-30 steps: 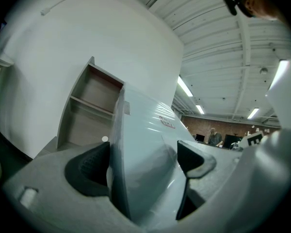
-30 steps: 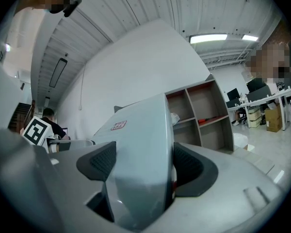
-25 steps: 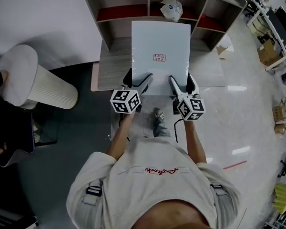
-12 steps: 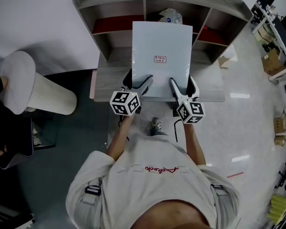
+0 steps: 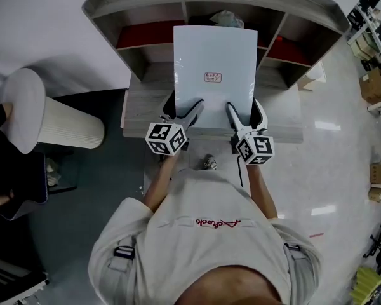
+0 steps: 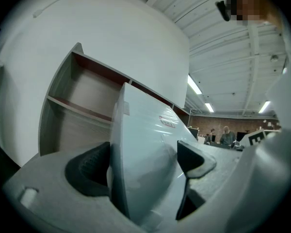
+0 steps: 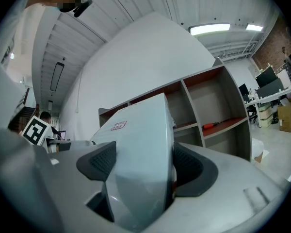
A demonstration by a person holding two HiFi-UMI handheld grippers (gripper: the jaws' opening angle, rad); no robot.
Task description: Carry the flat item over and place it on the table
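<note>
My left gripper (image 5: 185,108) is clenched on the near edge of the flat item (image 5: 213,53), toward its left corner. In the left gripper view both dark pads (image 6: 89,169) press the pale panel from either side. My right gripper (image 5: 243,110) grasps the same near edge toward the right corner, its pads (image 7: 99,161) tight against the sheet.

From the head view the flat item runs from the two grippers toward 12 o'clock. It is a pale rectangle with a small red-printed label (image 5: 213,77) near its middle. It hangs over the grey wood-grain worktop (image 5: 140,103), and its far end overlaps the open shelf unit (image 5: 146,8) standing at the back. I cannot tell whether the underside touches the worktop.

The shelf unit shows red boards (image 5: 143,35) in its side compartments. A crumpled white bag (image 5: 227,19) sits in the middle compartment, just past the item's far edge. At 9 o'clock, well apart from the worktop, a white ribbed cylinder (image 5: 57,122) stands on the dark floor.
</note>
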